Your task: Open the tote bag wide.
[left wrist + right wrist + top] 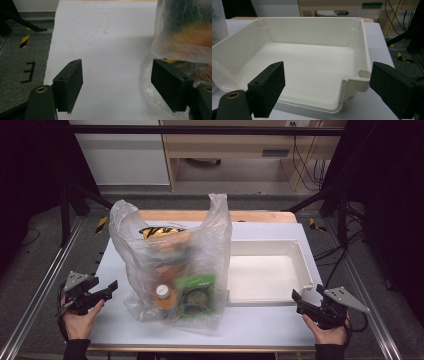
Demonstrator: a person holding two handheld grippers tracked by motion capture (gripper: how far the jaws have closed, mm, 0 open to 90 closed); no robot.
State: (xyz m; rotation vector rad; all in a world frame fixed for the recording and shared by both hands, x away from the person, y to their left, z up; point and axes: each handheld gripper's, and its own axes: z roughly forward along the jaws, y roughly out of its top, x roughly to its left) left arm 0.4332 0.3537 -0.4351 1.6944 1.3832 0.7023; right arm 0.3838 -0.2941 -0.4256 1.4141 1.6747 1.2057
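Opening stage, nothing grasped: left gripper [111,288] and right gripper [297,299] stand wide, empty. Filled plastic bag [172,265] stands mid-table, beside the empty white tray [300,251]. Next: reach the bag's handles.

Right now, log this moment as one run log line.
left hand-held gripper: open, empty, beside plastic bag | right hand-held gripper: open, empty, near white tray | bag: upright, full | tray: empty

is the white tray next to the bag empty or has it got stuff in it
Empty. The white tray shows a bare floor in the right gripper view and the high view; the items sit inside the plastic bag beside it.
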